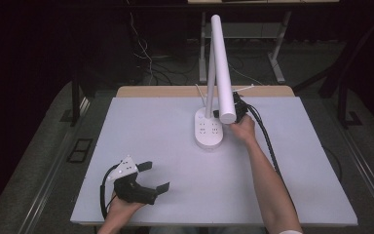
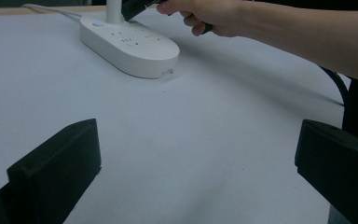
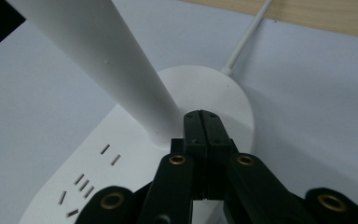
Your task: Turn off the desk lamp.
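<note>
A white desk lamp stands at the far middle of the table on an oval base (image 1: 208, 130) (image 2: 130, 44) (image 3: 98, 154) with socket slots in its top. Its stem (image 3: 102, 60) rises to a long tube head (image 1: 222, 68). My right gripper (image 1: 217, 114) (image 3: 203, 119) (image 2: 135, 7) is shut, jaws pressed together with nothing between them, tips just above the base's round end beside the stem's foot. A small lit button (image 2: 98, 22) sits on that end. My left gripper (image 1: 154, 176) (image 2: 198, 154) rests open at the front left, holding nothing.
The white table top (image 1: 175, 146) has a wooden strip (image 1: 175, 91) along its far edge. The lamp's white cord (image 3: 247, 37) runs off the back. The right forearm (image 1: 268, 180) crosses the table's right half, with a black cable beside it.
</note>
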Demonstrator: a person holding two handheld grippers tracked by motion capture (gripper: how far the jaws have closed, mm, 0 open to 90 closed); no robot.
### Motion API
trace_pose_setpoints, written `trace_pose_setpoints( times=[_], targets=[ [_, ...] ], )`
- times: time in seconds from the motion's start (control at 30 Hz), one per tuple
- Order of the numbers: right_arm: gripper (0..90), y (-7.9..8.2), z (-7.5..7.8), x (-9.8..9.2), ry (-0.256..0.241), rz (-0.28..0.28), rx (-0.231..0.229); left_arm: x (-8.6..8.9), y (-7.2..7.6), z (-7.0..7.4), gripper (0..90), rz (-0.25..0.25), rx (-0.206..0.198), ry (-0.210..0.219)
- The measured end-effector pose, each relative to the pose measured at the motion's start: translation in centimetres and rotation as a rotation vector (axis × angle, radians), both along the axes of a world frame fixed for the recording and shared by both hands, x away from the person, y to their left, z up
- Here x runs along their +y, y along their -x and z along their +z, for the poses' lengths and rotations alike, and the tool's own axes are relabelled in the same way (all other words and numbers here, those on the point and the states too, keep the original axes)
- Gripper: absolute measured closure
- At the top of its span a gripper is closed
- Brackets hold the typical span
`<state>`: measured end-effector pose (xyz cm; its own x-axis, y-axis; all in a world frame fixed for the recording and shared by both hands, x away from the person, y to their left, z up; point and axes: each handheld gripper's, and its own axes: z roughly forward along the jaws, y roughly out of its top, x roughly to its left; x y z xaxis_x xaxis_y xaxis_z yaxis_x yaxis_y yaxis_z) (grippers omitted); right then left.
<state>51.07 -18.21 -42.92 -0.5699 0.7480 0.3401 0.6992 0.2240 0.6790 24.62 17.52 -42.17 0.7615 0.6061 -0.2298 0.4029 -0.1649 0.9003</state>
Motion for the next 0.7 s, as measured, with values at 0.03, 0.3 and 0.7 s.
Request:
trace_pose_setpoints(
  times=[0.03,0.3,0.7],
  targets=[
    [90.0,-0.03,0.0,-0.03,-0.002,-0.001,-0.001,0.01,0.0,0.0,0.0,0.0,0.0,0.001],
    [90.0,-0.16,0.06,-0.39,-0.006,-0.011,0.006,0.06,0.02,0.01,0.0,0.0,-0.002,0.002],
    [90.0,-0.09,-0.04,-0.24,0.002,-0.017,0.0,-0.04,0.05,0.01,0.0,0.002,-0.002,-0.002]
  ],
)
